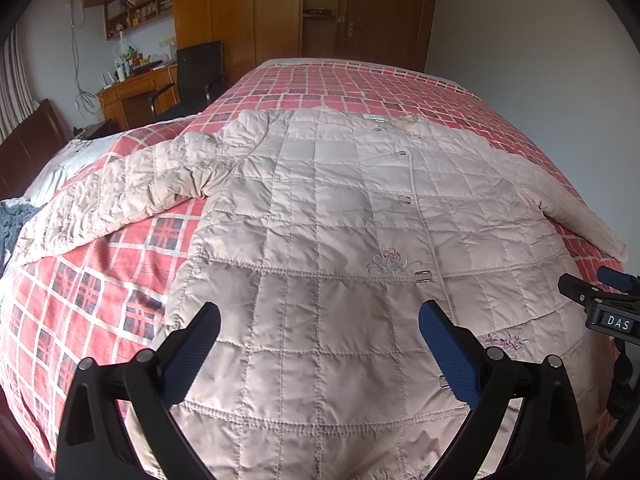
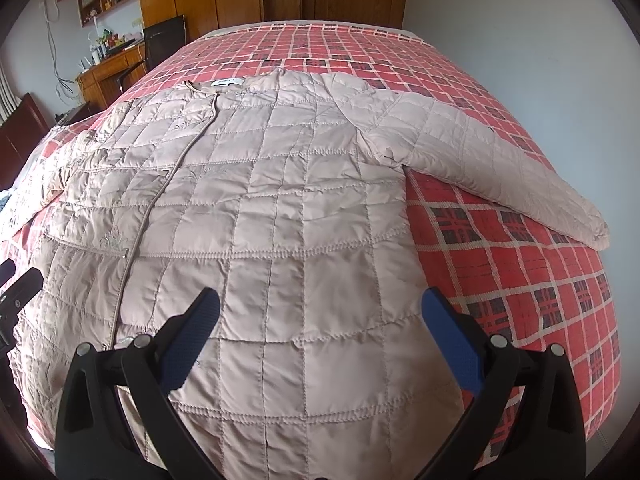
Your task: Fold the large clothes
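Bed with red plaid cover [image 1: 100,300]. Left wrist view: left gripper [image 1: 320,336], jaws spread, empty, above the flat quilted jacket [image 1: 320,208]. Right wrist view: right gripper [image 2: 320,320] likewise spread and empty. Recommended: grasp each sleeve near its cuff; fold inward evenly.

The letters "DAS" stand in white on a small black label [image 1: 618,323] on the right tongs [image 1: 600,300]. The jacket's collar tag [image 1: 374,118] print is too small to read.
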`<state>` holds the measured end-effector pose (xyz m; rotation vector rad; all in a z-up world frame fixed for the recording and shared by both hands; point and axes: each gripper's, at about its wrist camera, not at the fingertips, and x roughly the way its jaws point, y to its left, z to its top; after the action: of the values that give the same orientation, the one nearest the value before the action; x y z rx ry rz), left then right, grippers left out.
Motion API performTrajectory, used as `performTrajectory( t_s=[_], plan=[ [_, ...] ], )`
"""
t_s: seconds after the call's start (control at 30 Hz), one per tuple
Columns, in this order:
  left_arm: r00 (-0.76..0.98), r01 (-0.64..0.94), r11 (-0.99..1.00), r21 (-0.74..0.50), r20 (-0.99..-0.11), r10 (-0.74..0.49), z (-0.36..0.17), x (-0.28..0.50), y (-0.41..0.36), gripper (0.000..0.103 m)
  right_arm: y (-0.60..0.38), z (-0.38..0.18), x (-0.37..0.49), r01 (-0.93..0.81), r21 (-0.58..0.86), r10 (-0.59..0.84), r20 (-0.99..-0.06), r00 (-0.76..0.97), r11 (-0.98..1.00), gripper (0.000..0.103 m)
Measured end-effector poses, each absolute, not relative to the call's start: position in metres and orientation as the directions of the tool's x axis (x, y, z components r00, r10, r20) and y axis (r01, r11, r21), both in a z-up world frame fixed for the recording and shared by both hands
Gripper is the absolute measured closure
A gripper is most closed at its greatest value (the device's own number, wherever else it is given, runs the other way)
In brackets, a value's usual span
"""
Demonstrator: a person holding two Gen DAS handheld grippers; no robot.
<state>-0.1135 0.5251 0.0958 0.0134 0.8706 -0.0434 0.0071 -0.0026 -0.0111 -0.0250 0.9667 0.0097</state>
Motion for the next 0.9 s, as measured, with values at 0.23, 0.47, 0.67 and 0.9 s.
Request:
performTrajectory(
  t_s=[0.23, 0.47, 0.67, 0.9],
  plan=[
    [0.644, 0.042, 0.999, -0.004, -0.764, -0.03, 0.0954, -0.1141, 0.5267, 0.004, -0.0018, -0.0131, 0.0083, -0.025, -0.017, 0.001, -0.822, 0.569, 1.0, 0.003],
    [0.644, 0.042, 0.999, -0.003, -0.765, -0.029, 0.0957, -0.1136, 0.5252, 0.004, -0.0017, -0.013, 0.0083, -0.024, -0.017, 0.0, -0.821, 0.57, 1.0, 0.003],
    [0.646, 0.039, 0.999, -0.003, -0.763, -0.028, 0.0966, -0.114, 0.5268, 0.004, -0.0018, -0.0119, 0.0082, -0.024, -0.017, 0.0, -0.819, 0.574, 1.0, 0.003],
    [0.646, 0.038, 0.999, -0.003, -0.763, -0.027, 0.0967, -0.114, 0.5281, 0.004, -0.0009, -0.0111, 0.0084, -0.027, -0.02, -0.001, -0.818, 0.575, 0.999, 0.003]
  ],
)
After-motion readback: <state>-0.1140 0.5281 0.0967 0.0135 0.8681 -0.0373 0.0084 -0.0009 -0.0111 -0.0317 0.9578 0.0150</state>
